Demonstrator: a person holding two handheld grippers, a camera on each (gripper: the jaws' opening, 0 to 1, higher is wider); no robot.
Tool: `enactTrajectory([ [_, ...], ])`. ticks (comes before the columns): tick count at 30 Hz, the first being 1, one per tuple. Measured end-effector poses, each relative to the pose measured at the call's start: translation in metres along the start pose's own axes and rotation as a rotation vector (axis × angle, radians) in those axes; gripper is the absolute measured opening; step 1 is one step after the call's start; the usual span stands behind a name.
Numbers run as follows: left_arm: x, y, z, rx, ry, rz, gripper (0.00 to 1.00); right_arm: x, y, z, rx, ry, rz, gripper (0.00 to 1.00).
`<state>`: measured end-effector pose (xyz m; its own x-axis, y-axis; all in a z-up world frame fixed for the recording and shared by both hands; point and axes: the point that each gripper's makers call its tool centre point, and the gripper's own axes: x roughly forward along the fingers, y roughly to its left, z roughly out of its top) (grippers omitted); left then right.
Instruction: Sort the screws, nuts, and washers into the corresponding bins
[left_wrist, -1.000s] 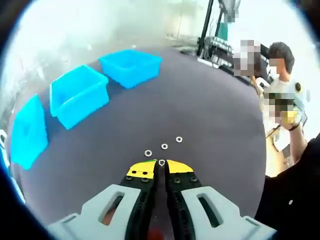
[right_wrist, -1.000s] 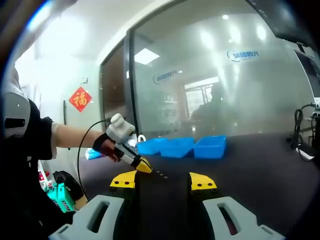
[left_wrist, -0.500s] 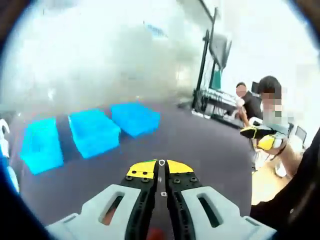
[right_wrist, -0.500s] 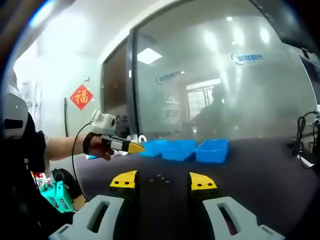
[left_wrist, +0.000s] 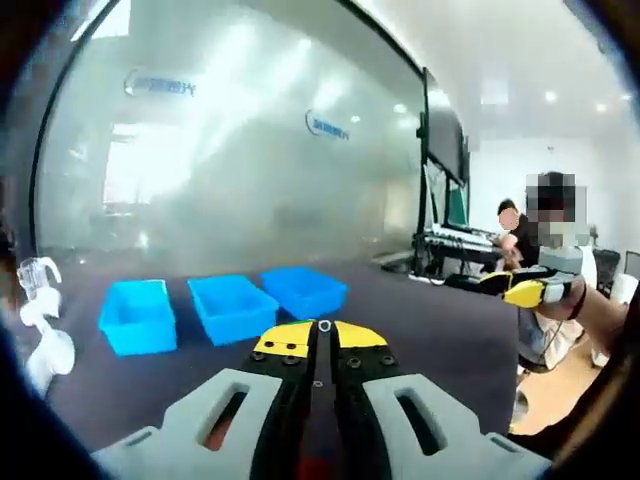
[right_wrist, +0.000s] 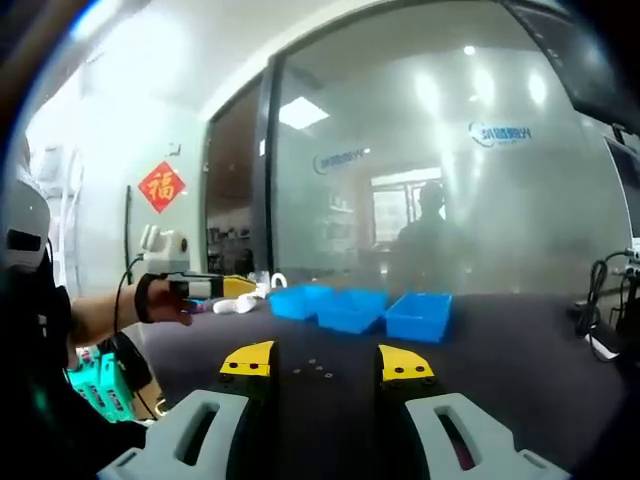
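In the left gripper view, the left gripper (left_wrist: 322, 335) rises from 6 o'clock with its yellow-tipped fingers (left_wrist: 285, 340) pressed together; a tiny washer (left_wrist: 323, 326) shows clamped right at the tip, seen nearly edge-on, so which way its face turns cannot be told. Beyond the tip, on the dark bench (left_wrist: 420, 330), three blue bins stand in a row whose long axis runs from 9 o'clock toward the centre: the left bin (left_wrist: 138, 315), the middle bin (left_wrist: 230, 305) just beside it, and the right bin (left_wrist: 305, 290) nearest the centre, all upright with open tops. At 3 o'clock the right gripper (left_wrist: 528, 291) comes in, held level, its yellow tip pointing toward 9 o'clock. A frosted glass wall (left_wrist: 230, 140) stands behind the bench. In the right gripper view, the right gripper (right_wrist: 328, 362) rises from 6 o'clock with its fingers (right_wrist: 250, 358) well apart and nothing between them. On the bench, in the gap between them, lie several small washers (right_wrist: 318, 366), too small to count surely. Farther off, the three blue bins (right_wrist: 360, 308) sit in a row running roughly 9 to 3 o'clock. At 9 o'clock the left gripper is held level in a hand (right_wrist: 165, 300), its yellow tip pointing toward 3 o'clock, toward the bins.
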<state>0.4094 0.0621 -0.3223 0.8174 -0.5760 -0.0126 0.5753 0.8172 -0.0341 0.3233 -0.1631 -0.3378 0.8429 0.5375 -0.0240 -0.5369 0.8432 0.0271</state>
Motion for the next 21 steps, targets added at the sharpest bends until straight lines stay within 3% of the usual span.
enactTrajectory([
  [5,-0.004,0.05,0.013,-0.016,-0.051,0.105,0.05,0.002,0.005,0.001,-0.002,0.0,0.009,0.34],
  [10,0.001,0.09,0.015,-0.011,-0.045,0.166,0.05,0.003,0.009,0.002,-0.003,0.0,0.016,0.34],
  [15,0.009,0.124,0.018,-0.022,-0.051,0.223,0.04,0.002,0.01,0.002,0.009,-0.006,0.012,0.34],
  [17,0.017,0.137,0.019,-0.065,-0.054,0.244,0.04,0.002,0.01,0.002,0.01,-0.004,0.011,0.34],
  [21,0.031,0.151,0.026,-0.044,-0.054,0.267,0.04,0.002,0.011,0.001,0.014,-0.006,0.011,0.34],
])
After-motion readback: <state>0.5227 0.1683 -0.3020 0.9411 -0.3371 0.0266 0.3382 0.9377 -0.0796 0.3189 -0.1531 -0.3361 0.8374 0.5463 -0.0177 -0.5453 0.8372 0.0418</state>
